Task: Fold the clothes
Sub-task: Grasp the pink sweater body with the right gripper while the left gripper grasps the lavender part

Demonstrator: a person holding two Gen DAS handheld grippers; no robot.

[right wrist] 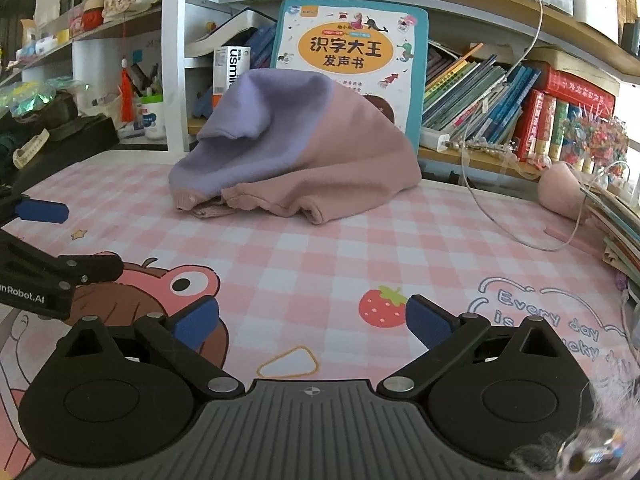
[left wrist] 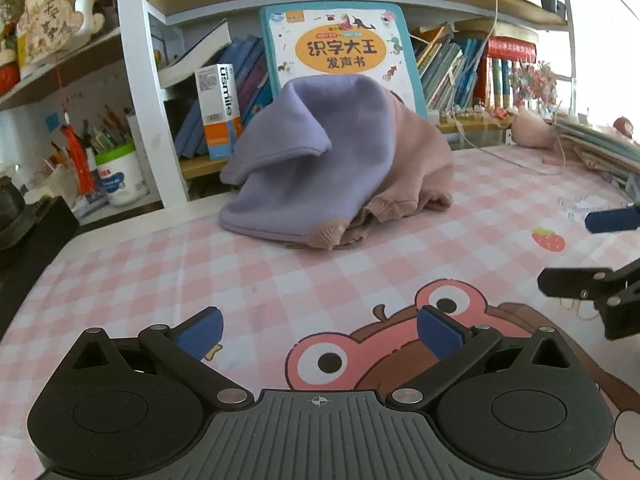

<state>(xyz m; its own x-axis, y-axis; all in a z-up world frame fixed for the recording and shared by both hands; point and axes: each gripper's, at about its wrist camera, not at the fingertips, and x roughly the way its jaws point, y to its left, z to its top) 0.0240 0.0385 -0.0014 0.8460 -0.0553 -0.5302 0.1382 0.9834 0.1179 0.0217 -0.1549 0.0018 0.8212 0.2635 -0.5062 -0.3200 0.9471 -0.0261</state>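
Left tongs (left wrist: 318, 334) spread wide, blue pads (left wrist: 200, 330) apart at lower centre of the left wrist view, nothing between them. They hover over the bench (left wrist: 160, 264), which wears a pink-and-white checked cover with a cartoon frog print (left wrist: 348, 356) and a strawberry (left wrist: 549, 239).

Right tongs (right wrist: 312, 320) likewise spread, pads (right wrist: 428, 324) empty, low centre of the right wrist view. Each pair shows at the edge of the other's picture: right tongs at far right in the left view, left tongs at far left in the right view.

Garment (left wrist: 320, 172), a lilac and dusty-pink knit, sits in a rumpled heap at mid-frame, well apart from both tongs. Lilac half to the left, pink half to the right; ribbed cuffs bunched along the front lower edge. One lilac flap droops over the left side. Heap rests on the bench at its far edge.

Behind it, upper centre, a children's book (left wrist: 340, 44) with teal border stands upright against the bookshelf (left wrist: 460, 68). A pen cup (left wrist: 120, 172) stands at left.
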